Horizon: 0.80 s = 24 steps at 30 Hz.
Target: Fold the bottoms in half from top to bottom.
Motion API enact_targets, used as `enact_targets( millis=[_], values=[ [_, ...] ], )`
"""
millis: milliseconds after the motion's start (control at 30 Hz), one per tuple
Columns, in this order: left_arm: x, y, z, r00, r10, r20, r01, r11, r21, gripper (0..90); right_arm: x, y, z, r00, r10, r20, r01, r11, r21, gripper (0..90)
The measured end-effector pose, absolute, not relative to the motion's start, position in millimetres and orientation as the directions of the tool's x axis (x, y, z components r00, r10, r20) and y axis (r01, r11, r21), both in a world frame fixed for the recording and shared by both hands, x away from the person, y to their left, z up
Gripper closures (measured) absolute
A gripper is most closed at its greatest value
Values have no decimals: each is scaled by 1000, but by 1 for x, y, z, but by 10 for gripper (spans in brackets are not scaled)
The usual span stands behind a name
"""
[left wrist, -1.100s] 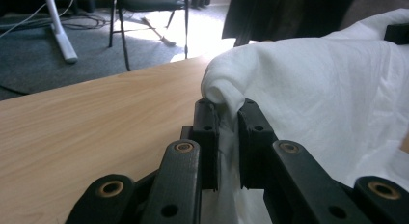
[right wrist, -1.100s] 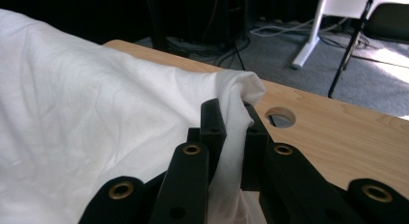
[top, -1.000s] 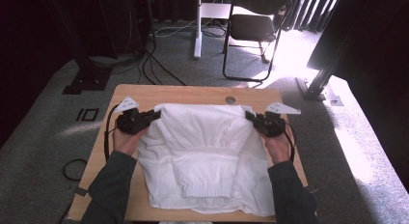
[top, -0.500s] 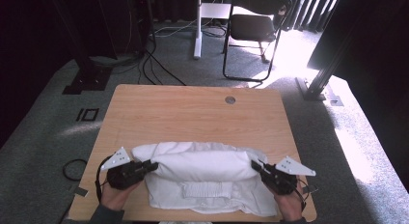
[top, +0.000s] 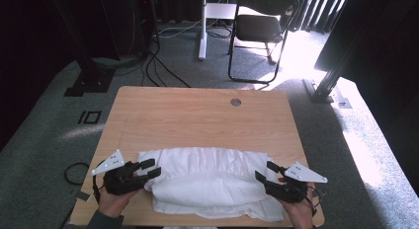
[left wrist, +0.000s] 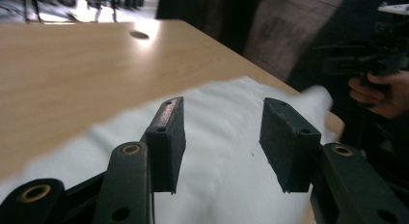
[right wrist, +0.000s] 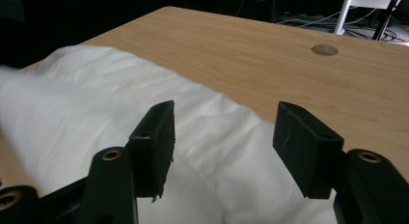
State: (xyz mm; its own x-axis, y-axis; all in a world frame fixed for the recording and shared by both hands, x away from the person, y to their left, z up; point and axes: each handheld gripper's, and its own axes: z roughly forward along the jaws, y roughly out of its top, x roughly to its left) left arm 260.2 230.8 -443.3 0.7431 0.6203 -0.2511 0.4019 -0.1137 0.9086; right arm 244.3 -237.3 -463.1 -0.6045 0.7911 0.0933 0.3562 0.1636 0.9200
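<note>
A white garment lies folded in half across the near part of the wooden table. My left gripper sits at the garment's left end; its jaws have just been opening and stand apart, with the cloth lying below them, not pinched. My right gripper sits at the right end; its jaws have also just been opening and stand apart over the cloth. In the left gripper view the right gripper shows far off in a hand.
A round cable hole marks the table's far side. A black folding chair and a white post stand beyond the table. Cables run over the grey carpet. A dark stand rises at the right.
Both grippers pulled the garment's far edge toward the near edge, folding it in half. Between the last earlier frame and now both sets of jaws came apart and let the cloth go.
</note>
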Motion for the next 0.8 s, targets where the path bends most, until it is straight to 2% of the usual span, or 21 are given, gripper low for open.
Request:
enact_targets(
  millis=[33,133,300,500,667,800],
  values=[
    [271,207,-438,734,628,-257,430,-137,892,541,253,-224,-458,-595,798,97,367,162,916,423],
    [278,176,-444,750,616,-241,444,-198,874,543,264,-205,-455,-577,812,86,377,172,910,429],
    [278,147,-475,746,613,-261,505,-265,822,543,280,-174,-471,-582,811,54,407,234,883,434],
    [257,151,-509,716,638,-283,562,-288,775,550,265,-163,-511,-569,822,7,471,320,822,440],
    [233,160,-525,714,647,-266,562,-304,769,556,242,-170,-530,-568,823,21,494,320,808,436],
    [235,162,-537,709,655,-262,576,-324,751,565,233,-173,-539,-565,824,30,502,316,805,436]
  ],
)
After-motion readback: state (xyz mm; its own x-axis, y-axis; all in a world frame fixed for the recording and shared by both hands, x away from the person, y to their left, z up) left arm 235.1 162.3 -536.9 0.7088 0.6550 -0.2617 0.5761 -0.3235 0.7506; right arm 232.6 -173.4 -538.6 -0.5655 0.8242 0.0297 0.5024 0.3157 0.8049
